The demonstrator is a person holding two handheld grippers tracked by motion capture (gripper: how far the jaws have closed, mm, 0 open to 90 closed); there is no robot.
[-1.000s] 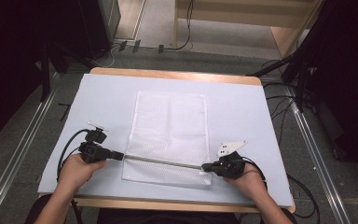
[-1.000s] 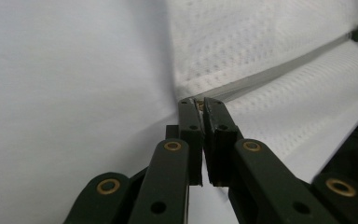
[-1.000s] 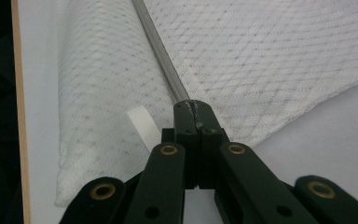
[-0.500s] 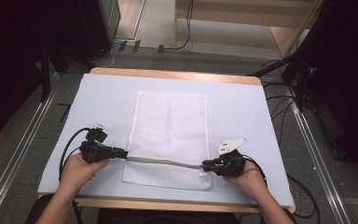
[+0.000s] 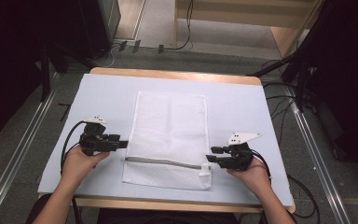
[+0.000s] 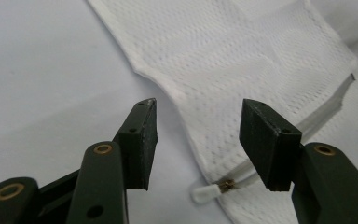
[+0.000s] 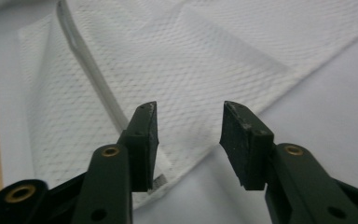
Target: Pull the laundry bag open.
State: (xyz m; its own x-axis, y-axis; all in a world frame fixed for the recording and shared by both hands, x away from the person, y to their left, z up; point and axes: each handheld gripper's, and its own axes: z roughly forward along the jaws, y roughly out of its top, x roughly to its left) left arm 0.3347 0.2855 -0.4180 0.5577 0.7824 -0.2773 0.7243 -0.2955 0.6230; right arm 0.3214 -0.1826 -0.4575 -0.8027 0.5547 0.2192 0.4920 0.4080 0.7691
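Item one, my left gripper [image 5: 123,143]: I hold it at the left edge of the white mesh laundry bag [image 5: 170,135], jaws spread and holding nothing; in the left gripper view [image 6: 196,140] the bag's hem and the left end of its zipper [image 6: 223,185] lie just beyond the open jaws, apart from both pads. Item two, the mesh laundry bag: flat on the pale blue desk [image 5: 242,102] at its middle, long side running away from me, the grey zipper [image 5: 165,162] crossing its near end from left to right. Item three, my right gripper [image 5: 210,156]: beside the bag's right near corner, close to the zipper's right end, jaws likewise spread and empty; in the right gripper view [image 7: 189,140] the mesh [image 7: 168,84] lies beneath and past the open jaws.
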